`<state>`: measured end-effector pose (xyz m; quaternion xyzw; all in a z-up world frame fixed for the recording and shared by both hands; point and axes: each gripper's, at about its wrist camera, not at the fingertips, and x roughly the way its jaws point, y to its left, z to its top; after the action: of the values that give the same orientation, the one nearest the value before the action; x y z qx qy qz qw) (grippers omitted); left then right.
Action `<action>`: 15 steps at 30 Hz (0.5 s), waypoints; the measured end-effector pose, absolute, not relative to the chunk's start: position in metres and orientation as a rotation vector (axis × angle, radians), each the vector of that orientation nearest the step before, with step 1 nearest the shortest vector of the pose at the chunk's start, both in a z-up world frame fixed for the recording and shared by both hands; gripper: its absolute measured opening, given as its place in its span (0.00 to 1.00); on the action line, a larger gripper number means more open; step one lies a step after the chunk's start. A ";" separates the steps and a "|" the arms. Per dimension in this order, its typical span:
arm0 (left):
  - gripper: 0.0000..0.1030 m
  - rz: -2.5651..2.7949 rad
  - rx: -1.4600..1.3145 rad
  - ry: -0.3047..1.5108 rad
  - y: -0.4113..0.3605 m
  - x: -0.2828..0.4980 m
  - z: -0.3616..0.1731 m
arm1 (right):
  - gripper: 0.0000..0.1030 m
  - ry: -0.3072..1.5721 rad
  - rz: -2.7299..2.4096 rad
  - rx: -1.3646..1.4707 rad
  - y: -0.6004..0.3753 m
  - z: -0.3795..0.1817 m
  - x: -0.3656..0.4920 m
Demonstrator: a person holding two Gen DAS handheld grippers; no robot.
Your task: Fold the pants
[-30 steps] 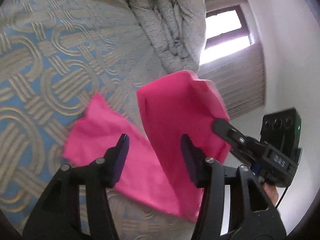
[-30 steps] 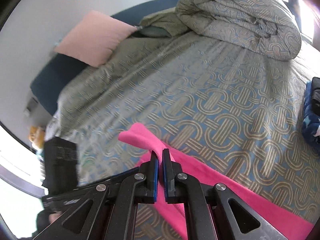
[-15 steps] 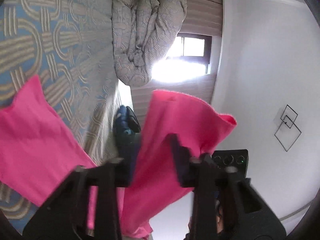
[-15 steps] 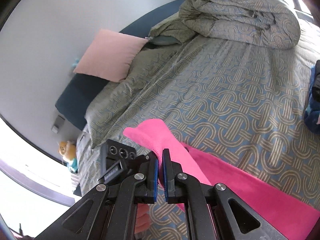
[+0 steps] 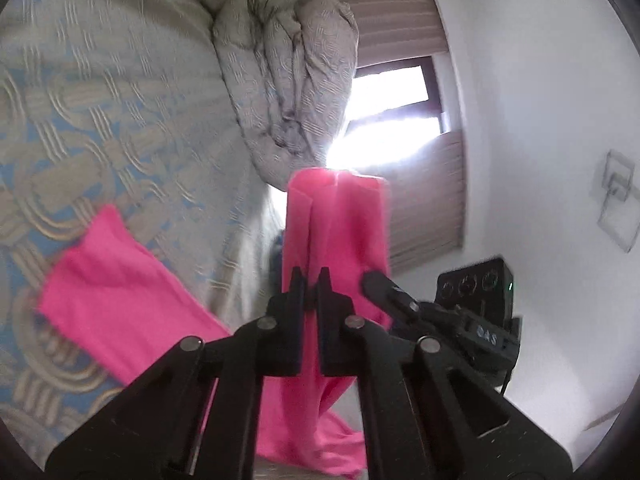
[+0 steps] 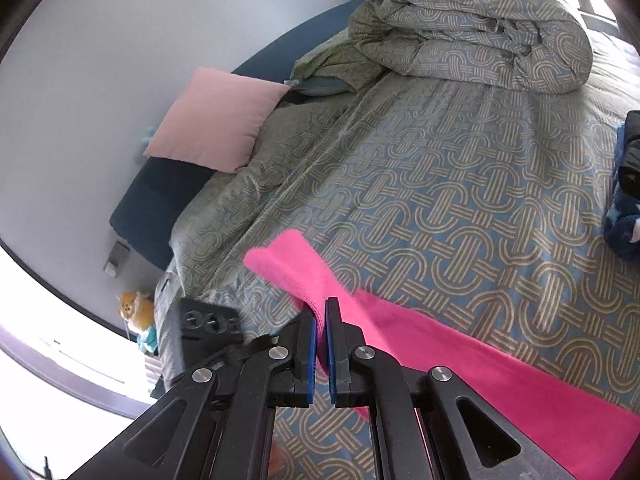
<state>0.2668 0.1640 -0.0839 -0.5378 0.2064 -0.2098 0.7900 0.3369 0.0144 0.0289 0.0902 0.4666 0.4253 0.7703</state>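
- Now we see the bed [image 6: 460, 200] filling both views under its patterned cover, with a bundled duvet [image 6: 472, 24] at the far end and a pink pillow [image 6: 216, 120] at the far left.
- Across the near part of the bed lie the pink pants [image 6: 460, 364], one end lifted off the cover and the rest trailing flat to the right; in the left wrist view the other leg [image 5: 112, 288] lies spread on the bed.
- Our left hand-held gripper [image 5: 309, 280] has just been closing: a second ago its jaws stood wide either side of the raised cloth, and they are now clenched on a fold of the pants.
- Our right hand-held gripper [image 6: 320, 312] is clamped on the same raised end, as before.
- We judge the grasp complete: both hands hold one end, so it can be carried over the flat part to make the fold.
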 end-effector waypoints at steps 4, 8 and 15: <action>0.06 -0.326 -1.073 0.494 0.162 0.251 -0.084 | 0.03 1.047 0.890 0.136 0.033 0.007 0.349; 0.06 -0.204 -1.004 0.538 0.158 0.245 -0.097 | 0.03 1.102 0.870 0.104 0.050 -0.024 0.363; 0.06 -0.018 -0.979 0.643 0.161 0.244 -0.135 | 0.03 1.165 0.843 0.015 0.082 -0.075 0.376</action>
<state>0.2441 0.1614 -0.1355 -0.4621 0.3036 -0.0087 0.8332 0.3763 0.0816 -0.0747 0.0070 0.5335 0.3861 0.7525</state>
